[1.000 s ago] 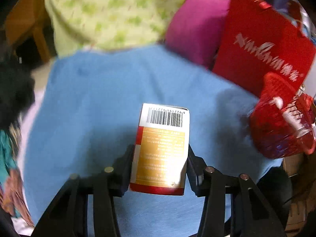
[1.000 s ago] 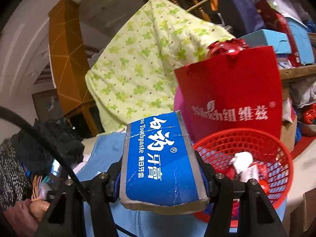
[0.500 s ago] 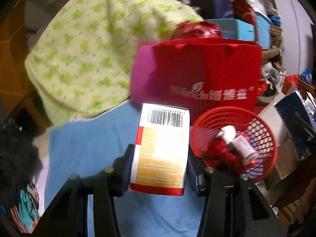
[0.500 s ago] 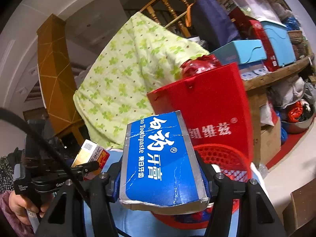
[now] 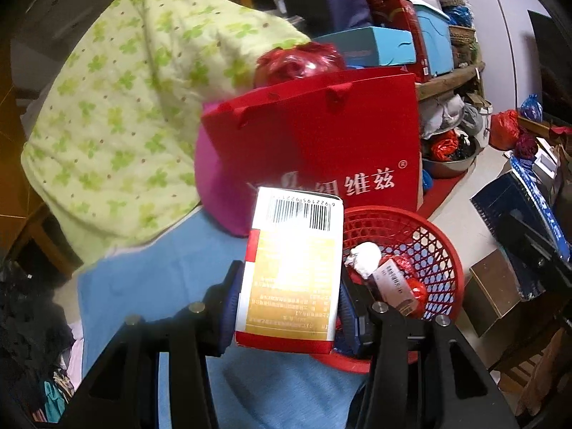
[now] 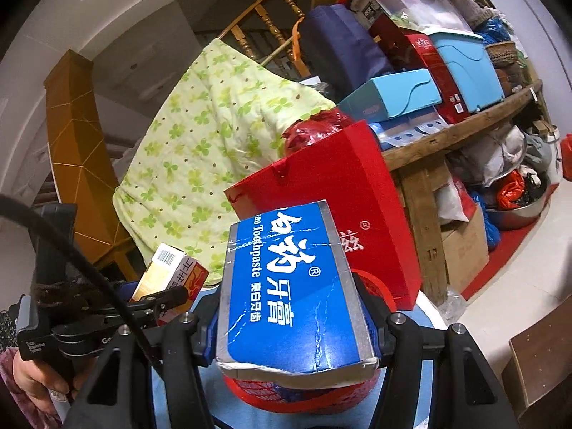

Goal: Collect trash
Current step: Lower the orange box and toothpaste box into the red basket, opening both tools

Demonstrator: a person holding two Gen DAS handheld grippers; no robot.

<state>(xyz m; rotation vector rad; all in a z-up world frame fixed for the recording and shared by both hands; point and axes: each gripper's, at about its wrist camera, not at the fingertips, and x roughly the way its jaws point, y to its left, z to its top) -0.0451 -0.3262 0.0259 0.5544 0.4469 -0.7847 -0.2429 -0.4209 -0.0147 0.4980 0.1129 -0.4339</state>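
The left gripper (image 5: 289,296) pinches a gold box (image 5: 293,268) beside the red basket (image 5: 439,246). The right gripper (image 6: 295,325) clamps a blue toothpaste box (image 6: 289,293) over that basket.

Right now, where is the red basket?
Left wrist view, lower right: the red basket sits on the blue cloth, before the red bag, right of the held box.

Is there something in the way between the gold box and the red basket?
Nothing visible. The left gripper holds the gold box beside the red basket, whose top is open.
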